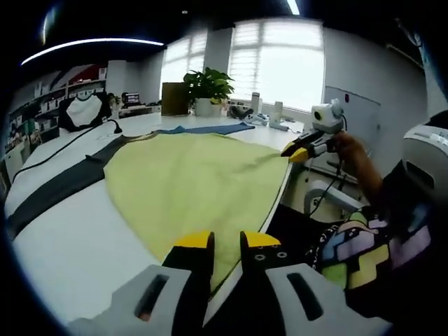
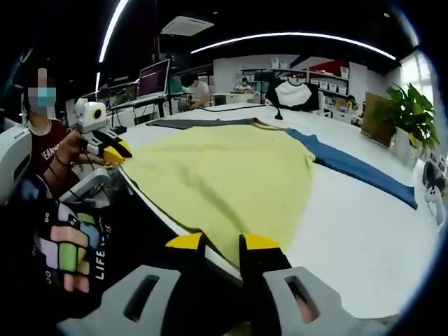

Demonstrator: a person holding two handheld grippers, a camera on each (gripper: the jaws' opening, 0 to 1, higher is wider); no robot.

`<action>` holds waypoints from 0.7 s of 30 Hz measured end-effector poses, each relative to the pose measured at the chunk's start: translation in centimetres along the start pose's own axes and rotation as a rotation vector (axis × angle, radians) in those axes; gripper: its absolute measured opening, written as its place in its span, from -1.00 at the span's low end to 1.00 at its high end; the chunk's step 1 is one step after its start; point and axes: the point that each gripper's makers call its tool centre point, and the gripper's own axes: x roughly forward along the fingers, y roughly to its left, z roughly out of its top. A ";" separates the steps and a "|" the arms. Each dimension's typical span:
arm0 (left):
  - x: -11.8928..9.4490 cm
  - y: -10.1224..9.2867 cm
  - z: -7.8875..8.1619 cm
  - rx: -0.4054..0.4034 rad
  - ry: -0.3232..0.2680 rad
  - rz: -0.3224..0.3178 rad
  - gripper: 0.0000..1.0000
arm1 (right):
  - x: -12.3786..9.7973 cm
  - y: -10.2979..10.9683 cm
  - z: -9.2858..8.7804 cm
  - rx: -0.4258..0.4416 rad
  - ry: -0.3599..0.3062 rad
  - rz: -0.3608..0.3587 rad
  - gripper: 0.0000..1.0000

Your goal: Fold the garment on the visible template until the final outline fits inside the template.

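Observation:
A yellow-green garment (image 1: 189, 182) lies spread over the white table (image 1: 70, 245), its near hem hanging at the table's edge. In the left gripper view my left gripper (image 1: 225, 241) is shut on that hem at the bottom. My right gripper (image 1: 295, 152), held by a hand, pinches the hem further along on the right. In the right gripper view the garment (image 2: 224, 175) runs down to my right gripper (image 2: 222, 243), which is shut on its edge. The left gripper (image 2: 115, 155) holds the far corner at the left.
A dark grey strip (image 1: 63, 185) and a blue cloth (image 2: 350, 164) lie under the garment's far sides. A potted plant (image 1: 206, 84) and bottles stand at the table's far end. The person's patterned shirt (image 1: 364, 245) is close to the table edge. Monitors (image 2: 154, 77) stand behind.

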 end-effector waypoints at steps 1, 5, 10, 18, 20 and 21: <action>0.1 0.0 -0.1 -0.005 0.005 -0.001 -0.71 | 0.0 -0.1 0.0 0.002 0.002 -0.003 -0.66; 0.0 0.4 0.0 -0.015 -0.001 0.019 -0.84 | 0.0 -0.6 0.0 -0.013 0.016 -0.029 -0.77; 0.1 0.7 0.0 0.023 0.009 0.057 -0.96 | 0.1 -0.7 0.1 -0.020 0.009 -0.047 -0.94; 0.0 0.7 -0.1 0.007 0.004 0.059 -0.98 | -0.5 0.2 0.3 -0.058 0.019 -0.036 -1.00; -0.2 0.8 -0.1 0.009 0.010 0.061 -0.98 | -0.9 0.3 0.5 -0.063 0.012 -0.038 -1.00; -0.3 0.8 -0.2 0.006 0.012 0.061 -0.98 | -1.0 0.3 0.5 -0.061 0.012 -0.039 -1.00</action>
